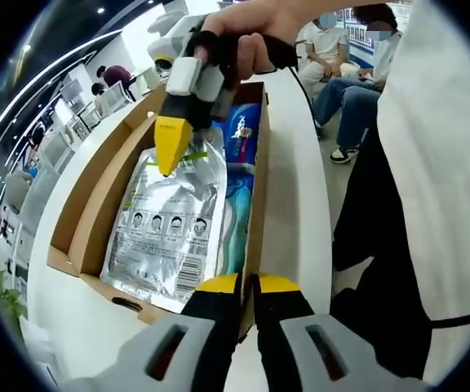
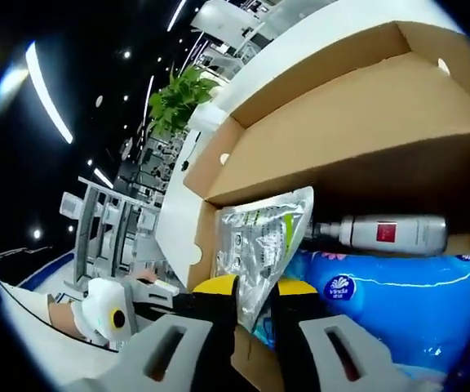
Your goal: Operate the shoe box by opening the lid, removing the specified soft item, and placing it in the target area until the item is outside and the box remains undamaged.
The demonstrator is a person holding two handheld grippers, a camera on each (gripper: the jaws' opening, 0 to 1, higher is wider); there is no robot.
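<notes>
— Two claws are at the open shoe box (image 1: 96, 196) on the white desk (image 1: 296, 188), yes?
— Yes. Right claw (image 1: 168, 162) is clamped on the silver pouch (image 1: 166, 229), which lies inside the box beside a blue pack (image 2: 382, 306) and a bottle (image 2: 390, 234).
— And left claw (image 1: 247, 286)?
— Its jaws are together at the box's near wall.

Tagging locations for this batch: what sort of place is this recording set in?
Probably an open showroom or office hall: a long white counter, seated people waiting, ceiling light strips, a potted plant.
</notes>
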